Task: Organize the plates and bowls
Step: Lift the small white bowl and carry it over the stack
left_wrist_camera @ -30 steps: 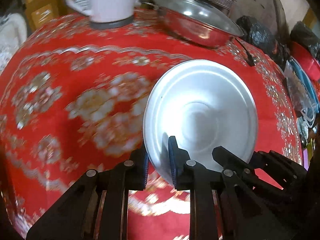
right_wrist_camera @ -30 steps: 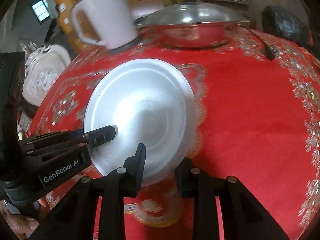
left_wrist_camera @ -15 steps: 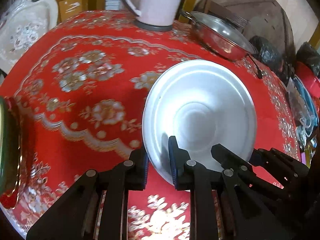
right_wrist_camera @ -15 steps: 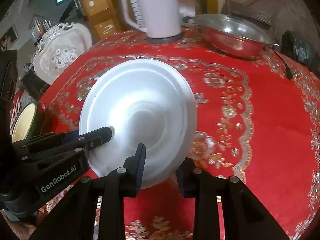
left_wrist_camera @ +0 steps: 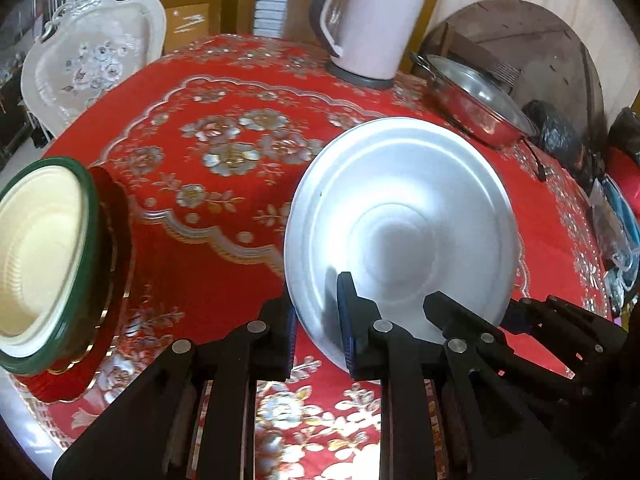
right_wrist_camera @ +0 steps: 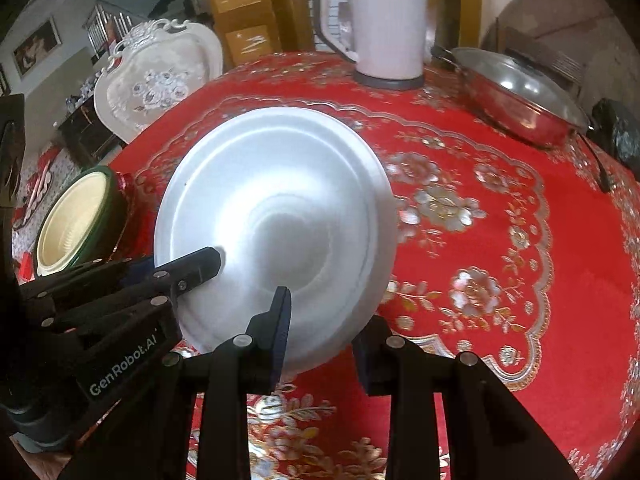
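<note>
A round worktop point(left_wrist_camera: 208, 240) in a red floral cloth holds a pale kettle point(left_wrist_camera: 372, 24) and a lidded steel pan point(left_wrist_camera: 476, 100) at the far side. Above the cloth, a silver plate point(left_wrist_camera: 400, 216) is pinched at its near rim by the left tool point(left_wrist_camera: 316, 320) and right tool point(right_wrist_camera: 320, 332). A green-rimmed bowl point(left_wrist_camera: 36, 256) sits at left.

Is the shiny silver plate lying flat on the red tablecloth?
No, the silver plate is held tilted above the red tablecloth.

Plate above the tabletop, bowl at its left

The plate point(left_wrist_camera: 400, 216) hangs over the tabletop point(left_wrist_camera: 224, 216); a bowl point(left_wrist_camera: 40, 256) sits left, kettle point(left_wrist_camera: 372, 24) and pan point(left_wrist_camera: 476, 100) behind.
</note>
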`<state>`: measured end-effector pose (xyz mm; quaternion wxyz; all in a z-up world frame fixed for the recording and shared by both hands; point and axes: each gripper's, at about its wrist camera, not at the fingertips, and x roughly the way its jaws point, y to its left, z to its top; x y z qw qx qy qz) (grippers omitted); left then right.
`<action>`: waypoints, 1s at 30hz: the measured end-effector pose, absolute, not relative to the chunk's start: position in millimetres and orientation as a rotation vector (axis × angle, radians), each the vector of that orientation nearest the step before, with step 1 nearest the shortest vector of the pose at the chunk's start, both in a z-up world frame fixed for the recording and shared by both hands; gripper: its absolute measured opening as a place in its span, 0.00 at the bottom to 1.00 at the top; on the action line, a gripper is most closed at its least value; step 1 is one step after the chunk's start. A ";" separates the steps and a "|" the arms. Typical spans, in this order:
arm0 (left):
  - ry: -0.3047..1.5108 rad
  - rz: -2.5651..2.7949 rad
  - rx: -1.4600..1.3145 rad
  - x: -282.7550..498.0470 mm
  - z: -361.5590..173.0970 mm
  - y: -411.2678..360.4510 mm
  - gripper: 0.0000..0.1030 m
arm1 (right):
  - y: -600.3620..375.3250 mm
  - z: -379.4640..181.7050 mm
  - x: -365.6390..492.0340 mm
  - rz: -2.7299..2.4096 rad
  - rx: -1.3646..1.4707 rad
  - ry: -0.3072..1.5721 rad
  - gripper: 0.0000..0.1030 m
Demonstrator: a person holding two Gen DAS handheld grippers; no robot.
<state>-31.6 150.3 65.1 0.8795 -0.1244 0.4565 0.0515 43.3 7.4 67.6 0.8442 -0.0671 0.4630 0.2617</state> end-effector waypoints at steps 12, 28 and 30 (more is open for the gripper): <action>0.875 0.185 -0.283 -56.3 85.0 191.6 0.18 | 49.9 83.9 33.8 0.610 -0.200 0.932 0.29; 0.802 0.304 -0.344 -88.6 103.8 255.8 0.18 | 118.2 105.7 20.0 0.723 -0.293 0.862 0.29; 0.798 0.317 -0.350 -92.2 104.6 262.3 0.18 | 126.9 106.6 17.8 0.737 -0.304 0.857 0.29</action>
